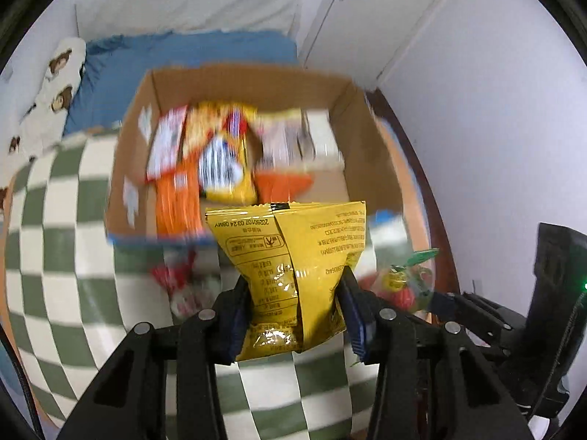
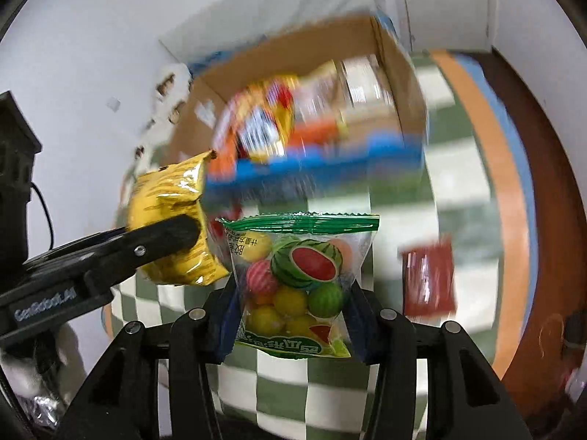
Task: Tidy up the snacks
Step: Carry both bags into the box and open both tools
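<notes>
Spreading across the lower frame: green-and-white checked worktop (image 1: pixel 66 227) cover, carrying everything else. Behind it at 12 o'clock: blue-sheeted bed (image 1: pixel 190 58).

Standing on the worktop at 12 o'clock from both tools: open cardboard box (image 1: pixel 352 117), already loaded with blurred yellow, orange and white snack packs (image 1: pixel 223 154), too smeared to identify singly.

Clamped on a yellow snack bag (image 1: pixel 293 267): left tool (image 1: pixel 293 311), blue-padded fingers (image 1: pixel 350 315) pressing both sides of the bag's lower half, bag upright, printed back facing the camera, held short of the box's near wall. Same bag visible at 9 o'clock in the right wrist view.

Clamped on a clear candy bag (image 2: pixel 299 278) with green top seal and watermelon print: right tool (image 2: pixel 293 333), bag upright, round fruit-coloured sweets inside, also short of the box.

Lying loose on the worktop: red packet (image 2: pixel 427 280) at 3 o'clock of the candy bag, apart from it; red-and-white wrapper (image 1: pixel 179 282) at 9 o'clock of the yellow bag, blurred.
</notes>
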{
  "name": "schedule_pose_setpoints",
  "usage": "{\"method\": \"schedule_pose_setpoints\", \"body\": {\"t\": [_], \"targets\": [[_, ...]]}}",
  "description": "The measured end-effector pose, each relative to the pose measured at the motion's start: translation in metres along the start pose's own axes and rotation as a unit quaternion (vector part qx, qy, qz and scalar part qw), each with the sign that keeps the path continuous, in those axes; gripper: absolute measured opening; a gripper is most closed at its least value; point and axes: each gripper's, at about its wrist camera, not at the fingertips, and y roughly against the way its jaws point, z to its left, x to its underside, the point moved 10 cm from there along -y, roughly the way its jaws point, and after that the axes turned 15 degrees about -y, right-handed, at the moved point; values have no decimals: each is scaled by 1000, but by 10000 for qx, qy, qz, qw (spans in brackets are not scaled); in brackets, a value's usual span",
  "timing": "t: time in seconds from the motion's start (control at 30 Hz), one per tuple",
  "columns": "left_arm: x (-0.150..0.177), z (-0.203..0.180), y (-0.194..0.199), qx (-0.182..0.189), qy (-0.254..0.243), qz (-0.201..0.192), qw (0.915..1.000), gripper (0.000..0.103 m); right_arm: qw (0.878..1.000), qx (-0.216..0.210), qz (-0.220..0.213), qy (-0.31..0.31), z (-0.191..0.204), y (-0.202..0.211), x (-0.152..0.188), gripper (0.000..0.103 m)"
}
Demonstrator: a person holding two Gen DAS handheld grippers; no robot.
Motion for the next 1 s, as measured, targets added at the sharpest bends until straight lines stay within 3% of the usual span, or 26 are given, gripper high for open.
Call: {"method": "schedule_pose_setpoints", "body": {"t": [0.17,0.33,0.53,0.8,1.0], "targets": [[-34,28,-5,-72,74,109,9999,42,9993,48,-282,219,22,6,-68,51],[-50,60,-41,-63,445,514,9977,42,9993,196,-231,217,26,-13,-114,51],[-56,89,-90,-228,544,1136,9918,42,9987,485,60,156,15,-48,-155,51],[-23,107,-143,-183,716,1903,9789,42,9930,1012,552,271,-6,-99,-163,51],[-6,107,-156,-126,829,2082,9745,43,9881,1233,870,287,-22,-121,-156,51]]}}
